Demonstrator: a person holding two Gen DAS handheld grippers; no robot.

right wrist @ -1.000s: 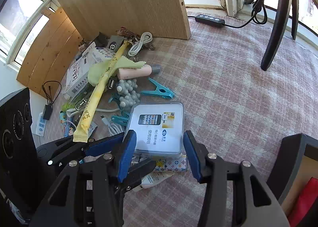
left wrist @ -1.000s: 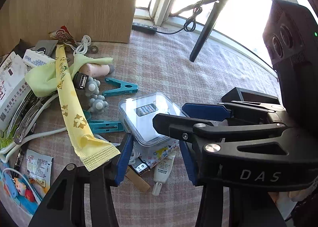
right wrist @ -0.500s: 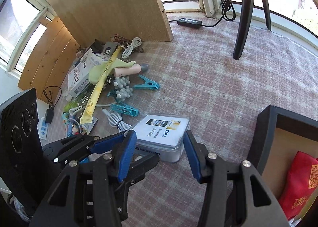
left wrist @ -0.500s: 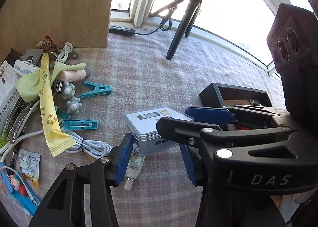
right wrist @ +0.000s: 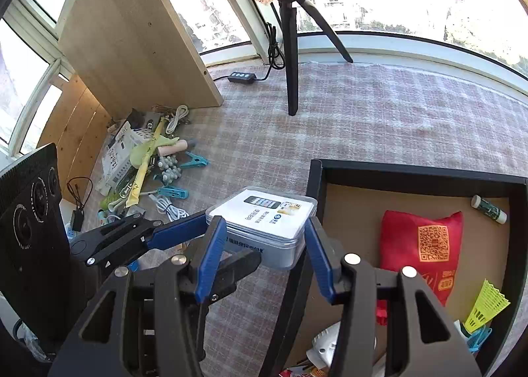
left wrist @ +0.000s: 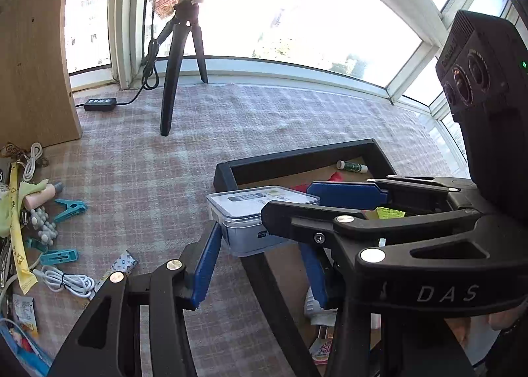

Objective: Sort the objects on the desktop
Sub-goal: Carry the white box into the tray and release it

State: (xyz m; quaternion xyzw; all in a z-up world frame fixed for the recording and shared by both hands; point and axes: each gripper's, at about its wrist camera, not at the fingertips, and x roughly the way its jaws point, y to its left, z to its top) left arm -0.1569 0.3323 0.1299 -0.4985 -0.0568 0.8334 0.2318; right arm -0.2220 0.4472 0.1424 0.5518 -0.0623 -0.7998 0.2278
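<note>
Above the near-left corner of the black tray (right wrist: 419, 172), at about 6 o'clock in the right wrist view, the clear plastic box (right wrist: 264, 222) hangs off the checked tablecloth (right wrist: 379, 113). Both grippers have it: the right gripper (right wrist: 264, 261) presses its blue pads (right wrist: 211, 255) against two opposite sides of the box, its jaws spread only to the box's width, while the left gripper (left wrist: 260, 261) clamps it crosswise, one finger running in from 9 o'clock in the right view. Inside the tray lie a red pouch (right wrist: 425, 245) with an orange QR code, a glue stick (right wrist: 488, 208) at 3 o'clock and a yellow-green shuttlecock (right wrist: 488, 304) at 4 o'clock. Over at 9 o'clock a pile stays on the cloth: teal clothespins (right wrist: 173, 192), a coiled white cable (right wrist: 168, 207), a yellow wrapper (right wrist: 145, 165). At 12 o'clock stands a black tripod (right wrist: 292, 56) beside a wooden board (right wrist: 132, 37).
</note>
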